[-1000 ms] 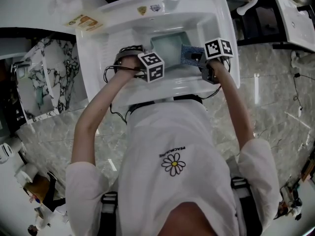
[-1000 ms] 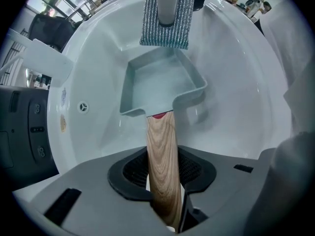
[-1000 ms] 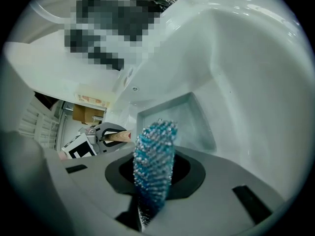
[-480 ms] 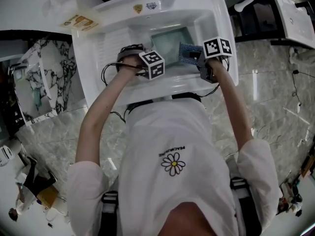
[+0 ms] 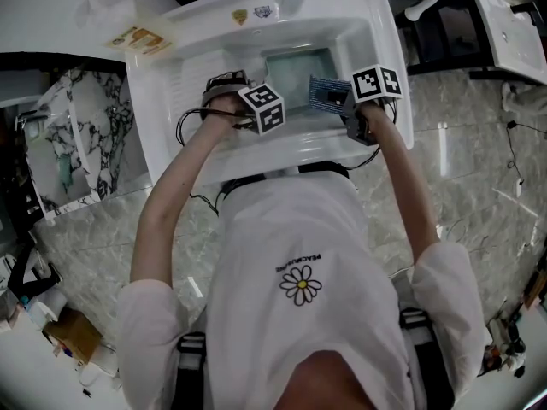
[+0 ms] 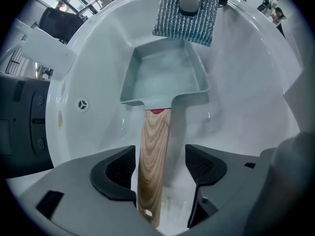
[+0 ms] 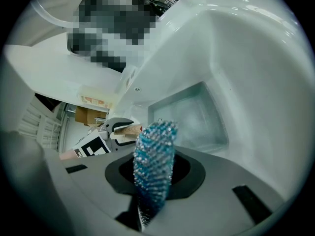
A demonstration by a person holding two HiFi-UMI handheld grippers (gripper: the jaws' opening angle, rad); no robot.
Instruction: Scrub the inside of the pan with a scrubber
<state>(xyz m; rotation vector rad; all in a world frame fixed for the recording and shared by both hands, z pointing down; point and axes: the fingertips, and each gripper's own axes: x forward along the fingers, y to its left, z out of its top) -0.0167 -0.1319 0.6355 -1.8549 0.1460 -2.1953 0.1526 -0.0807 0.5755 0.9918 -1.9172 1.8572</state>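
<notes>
Since a second ago: both grippers sit in much the same spots over white glossy sink [image 5: 171, 92].
Left gripper [image 6: 160, 168]: jaws opening, wide.
Pan [image 6: 165, 80]: square, shallow, pale grey-green, matte, on sink floor.
Wooden handle [image 6: 153, 146]: light grain, lies between pads, clear of right pad.
Scrubber [image 7: 155, 163]: blue-silver metallic mesh, rectangular, clamped edge-on in right gripper [image 7: 156, 173], just right of pan.

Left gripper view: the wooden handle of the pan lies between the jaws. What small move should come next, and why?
Probably draw the left gripper back off the handle: its jaws are opening, the wood lies loose between them, and the pan rests in the sink.
</notes>
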